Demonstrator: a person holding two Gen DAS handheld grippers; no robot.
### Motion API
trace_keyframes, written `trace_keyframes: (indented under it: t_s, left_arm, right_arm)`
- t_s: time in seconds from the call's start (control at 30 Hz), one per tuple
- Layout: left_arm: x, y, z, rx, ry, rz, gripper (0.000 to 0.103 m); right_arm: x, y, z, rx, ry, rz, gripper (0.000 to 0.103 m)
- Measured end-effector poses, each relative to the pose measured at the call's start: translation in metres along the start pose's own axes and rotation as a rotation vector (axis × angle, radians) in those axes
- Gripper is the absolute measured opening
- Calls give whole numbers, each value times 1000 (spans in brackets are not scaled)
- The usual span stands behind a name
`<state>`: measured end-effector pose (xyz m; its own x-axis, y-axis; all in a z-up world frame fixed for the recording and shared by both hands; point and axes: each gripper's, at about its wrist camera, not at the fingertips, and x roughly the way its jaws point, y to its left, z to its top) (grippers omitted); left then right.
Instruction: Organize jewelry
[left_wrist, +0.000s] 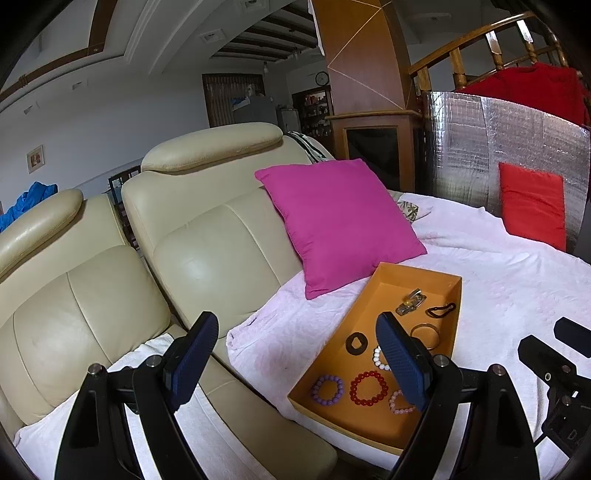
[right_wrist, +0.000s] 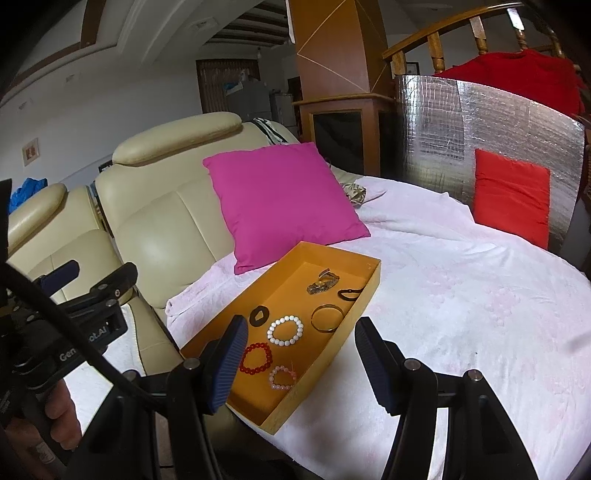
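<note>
Four beaded bracelets (right_wrist: 285, 330) lie in the orange tray (right_wrist: 325, 360); both tongs (left_wrist: 299, 363) (right_wrist: 301, 365) spread, empty.

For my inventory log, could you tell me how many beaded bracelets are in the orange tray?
4, all at the near end of the orange tray: white bracelet, red bracelet, pink bracelet, purple bracelet, hidden from the right wrist view.

The left gripper (left_wrist: 295, 363) is held with its jaws spread wide, both blue ribbed pads bare and gripping nothing. The right gripper (right_wrist: 303, 363) is likewise wide apart and empty (its pads face each other across a clear gap). The two are held side by side, near each other, both angled forward and slightly down.
</note>
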<state>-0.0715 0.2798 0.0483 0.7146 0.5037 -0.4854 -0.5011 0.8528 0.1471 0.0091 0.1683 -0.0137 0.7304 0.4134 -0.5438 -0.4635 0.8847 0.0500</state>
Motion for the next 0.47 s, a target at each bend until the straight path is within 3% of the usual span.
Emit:
trace_keyframes:
  t_s: [0.37, 0.47]
  left_arm:
    - [4, -20, 6, 41, -18, -18, 87]
    - [-1, -55, 14, 77, -58, -165, 87]
  right_arm:
    - [6, -25, -1, 57, -9, -11, 64]
    - [-2, -56, -4, 91, -38, -68, 64]
